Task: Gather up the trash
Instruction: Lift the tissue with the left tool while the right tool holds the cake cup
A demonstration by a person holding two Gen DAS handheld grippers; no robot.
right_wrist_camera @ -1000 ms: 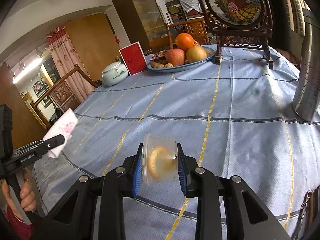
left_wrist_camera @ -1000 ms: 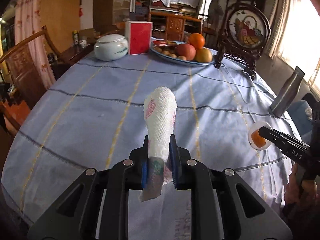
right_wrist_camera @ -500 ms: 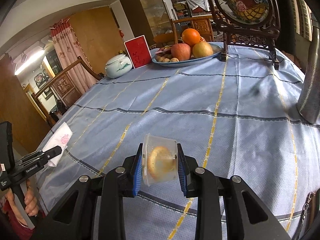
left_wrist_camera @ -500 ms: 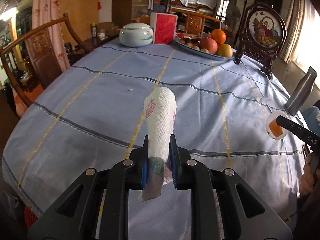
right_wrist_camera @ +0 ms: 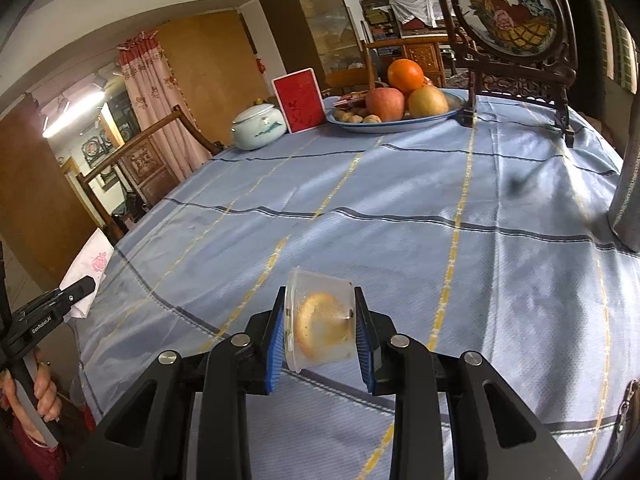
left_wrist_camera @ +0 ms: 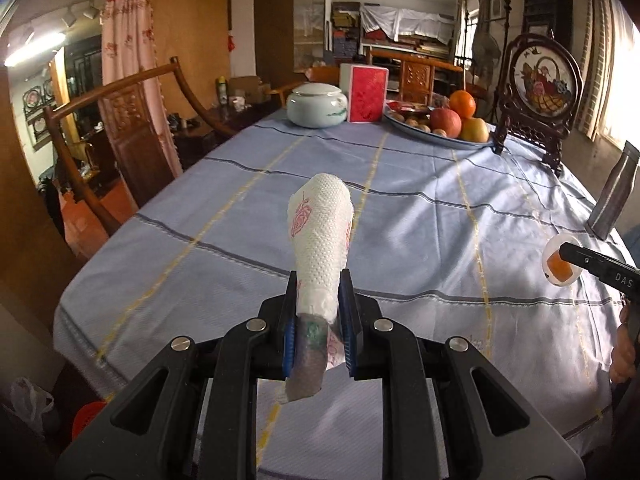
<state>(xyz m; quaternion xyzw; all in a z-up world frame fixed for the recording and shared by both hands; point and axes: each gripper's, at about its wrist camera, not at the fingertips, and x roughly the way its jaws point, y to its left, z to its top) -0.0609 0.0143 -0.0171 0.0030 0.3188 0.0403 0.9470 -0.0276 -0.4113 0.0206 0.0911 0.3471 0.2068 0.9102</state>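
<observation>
left wrist: left gripper (left_wrist_camera: 318, 322) clamped on paper napkin (left_wrist_camera: 320, 236), held over near table edge | right wrist: right gripper (right_wrist_camera: 320, 332) clamped on plastic cup (right_wrist_camera: 320, 322), above tablecloth (right_wrist_camera: 400, 216) | progress: both pieces picked up, binning left; no bin identified

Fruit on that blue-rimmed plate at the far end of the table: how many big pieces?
3: a round orange at the back, a red apple front left, a yellow-green apple front right. Small brown nuts lie beside them; more fruit may be hidden behind.
</observation>
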